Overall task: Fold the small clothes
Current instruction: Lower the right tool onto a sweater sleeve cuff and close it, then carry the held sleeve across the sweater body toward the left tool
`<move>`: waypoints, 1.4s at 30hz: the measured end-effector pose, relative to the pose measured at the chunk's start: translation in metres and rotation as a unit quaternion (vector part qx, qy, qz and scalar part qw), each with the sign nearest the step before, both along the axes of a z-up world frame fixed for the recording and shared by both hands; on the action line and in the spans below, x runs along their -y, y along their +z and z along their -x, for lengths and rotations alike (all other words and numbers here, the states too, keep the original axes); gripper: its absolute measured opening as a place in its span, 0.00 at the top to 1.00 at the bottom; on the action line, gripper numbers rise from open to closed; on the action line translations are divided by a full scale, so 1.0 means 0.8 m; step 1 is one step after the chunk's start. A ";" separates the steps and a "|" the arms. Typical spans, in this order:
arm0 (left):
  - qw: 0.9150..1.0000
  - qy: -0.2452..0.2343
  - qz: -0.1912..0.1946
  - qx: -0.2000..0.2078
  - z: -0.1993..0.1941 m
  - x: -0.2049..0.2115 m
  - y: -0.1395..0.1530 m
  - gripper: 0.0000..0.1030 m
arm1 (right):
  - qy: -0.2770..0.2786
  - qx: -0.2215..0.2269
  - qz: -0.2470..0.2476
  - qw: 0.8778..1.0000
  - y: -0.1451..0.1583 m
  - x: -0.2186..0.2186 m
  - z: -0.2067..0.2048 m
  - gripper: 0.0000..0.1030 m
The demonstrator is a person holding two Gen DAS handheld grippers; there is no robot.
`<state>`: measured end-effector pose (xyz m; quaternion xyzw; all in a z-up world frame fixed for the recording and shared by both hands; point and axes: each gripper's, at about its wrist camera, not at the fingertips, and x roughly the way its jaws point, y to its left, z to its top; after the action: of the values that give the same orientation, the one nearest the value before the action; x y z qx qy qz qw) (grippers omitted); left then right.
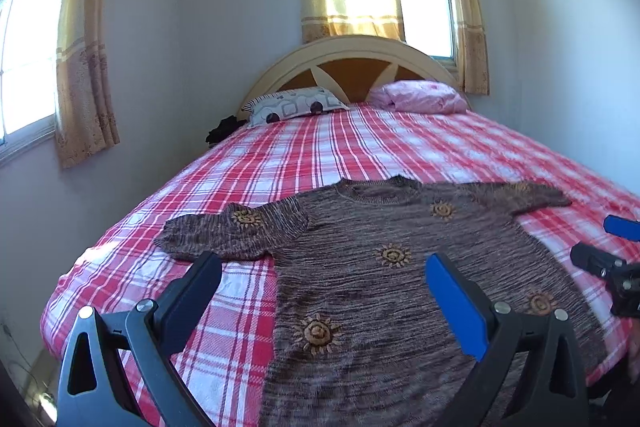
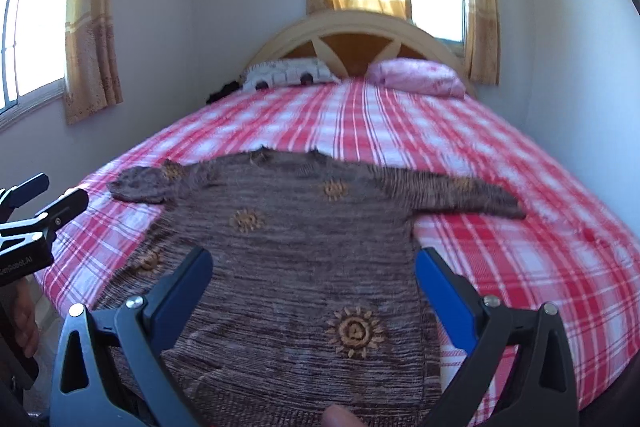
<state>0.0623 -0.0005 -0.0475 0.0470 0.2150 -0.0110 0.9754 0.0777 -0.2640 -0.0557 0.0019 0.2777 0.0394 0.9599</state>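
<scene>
A: Where are we seeing the brown knitted sweater (image 1: 360, 247)?
B: It is lying flat at the near edge of the checked bed (image 1: 280, 155), sleeves spread.
A: And what are we holding?
B: Nothing; the left gripper (image 1: 324, 267) and right gripper (image 2: 314, 263) are both gaping wide above it.

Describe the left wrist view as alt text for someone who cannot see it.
A brown knitted sweater with orange sun motifs lies spread flat on a red plaid bed. The open left gripper hovers above its lower edge, holding nothing.
</scene>
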 end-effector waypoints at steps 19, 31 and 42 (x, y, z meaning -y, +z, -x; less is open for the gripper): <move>0.996 0.010 -0.042 -0.076 -0.261 0.032 -0.068 0.01 | -0.261 -0.101 -0.180 0.943 -0.062 0.366 -0.192 0.44; 0.988 0.013 -0.007 -0.152 -0.326 0.025 -0.125 0.01 | -0.301 -0.135 -0.223 0.917 -0.105 0.427 -0.245 0.63; 0.986 0.013 0.017 -0.163 -0.327 0.016 -0.135 0.01 | -0.285 -0.119 -0.212 0.927 -0.097 0.408 -0.261 0.88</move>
<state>0.3241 -0.0134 -0.1552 0.0254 0.3719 -0.0098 0.9279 0.2867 -0.5905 -0.1329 0.2890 0.3630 -0.1782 0.8677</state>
